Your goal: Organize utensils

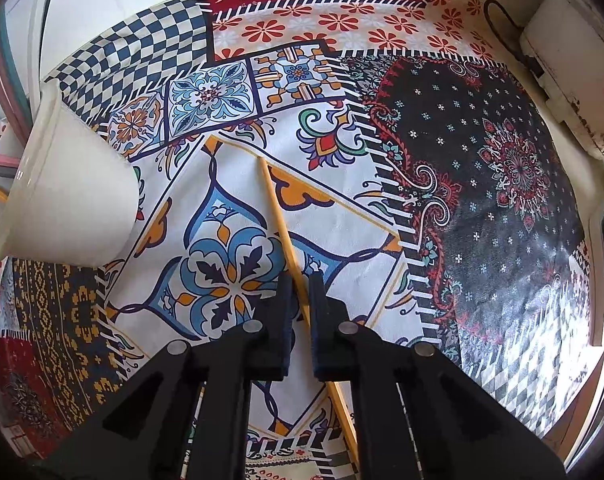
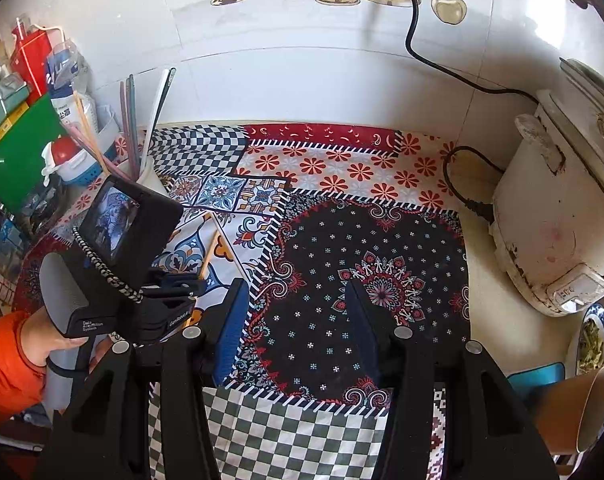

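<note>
Pinching a yellow chopstick (image 1: 280, 224) lying mid-cloth, my left gripper (image 1: 300, 280) has its tongs pressed on it. Right gripper (image 2: 294, 288) hangs spread, empty. White holder (image 1: 62, 184) near the tablecloth's (image 1: 501, 200) back-left corner contains chopsticks (image 2: 128, 120).

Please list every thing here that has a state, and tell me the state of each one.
left gripper: shut on the chopstick
chopstick: lying on the tablecloth, between the fingers
right gripper: open, empty
white cup: upright, utensils inside
rice cooker: lid closed, cord attached
</note>
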A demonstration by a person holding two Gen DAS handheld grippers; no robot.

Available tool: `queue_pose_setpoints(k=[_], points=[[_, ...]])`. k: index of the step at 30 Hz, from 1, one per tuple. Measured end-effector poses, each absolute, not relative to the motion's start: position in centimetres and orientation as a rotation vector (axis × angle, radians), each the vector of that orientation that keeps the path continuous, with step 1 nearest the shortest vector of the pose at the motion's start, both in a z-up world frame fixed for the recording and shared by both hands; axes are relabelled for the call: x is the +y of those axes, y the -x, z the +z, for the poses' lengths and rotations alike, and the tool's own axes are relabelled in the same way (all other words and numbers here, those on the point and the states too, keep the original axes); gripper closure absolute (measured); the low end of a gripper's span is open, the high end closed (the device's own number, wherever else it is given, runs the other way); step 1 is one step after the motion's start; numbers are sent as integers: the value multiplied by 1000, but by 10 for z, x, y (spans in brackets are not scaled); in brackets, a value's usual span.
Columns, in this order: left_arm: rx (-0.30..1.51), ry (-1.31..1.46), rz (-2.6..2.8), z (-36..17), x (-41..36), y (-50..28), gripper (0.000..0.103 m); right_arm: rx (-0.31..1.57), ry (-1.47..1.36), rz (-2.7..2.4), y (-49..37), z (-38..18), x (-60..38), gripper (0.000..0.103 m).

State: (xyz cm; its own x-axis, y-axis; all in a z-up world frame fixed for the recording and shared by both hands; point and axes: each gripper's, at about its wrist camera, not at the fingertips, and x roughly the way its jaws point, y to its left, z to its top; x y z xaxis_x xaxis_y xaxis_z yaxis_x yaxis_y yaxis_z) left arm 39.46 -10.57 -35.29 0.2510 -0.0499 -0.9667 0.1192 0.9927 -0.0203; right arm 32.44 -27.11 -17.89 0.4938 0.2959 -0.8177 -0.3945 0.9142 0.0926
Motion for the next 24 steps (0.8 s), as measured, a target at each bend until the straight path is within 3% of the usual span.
queue_pose_setpoints(k=[8,24], points=[[1305,9,-119,-338,-83,-387,100,939,122,472,-321,-168,-257,57],[927,236,-15,-192,2,-304,103,822,206,600,-312,-129,-197,57]])
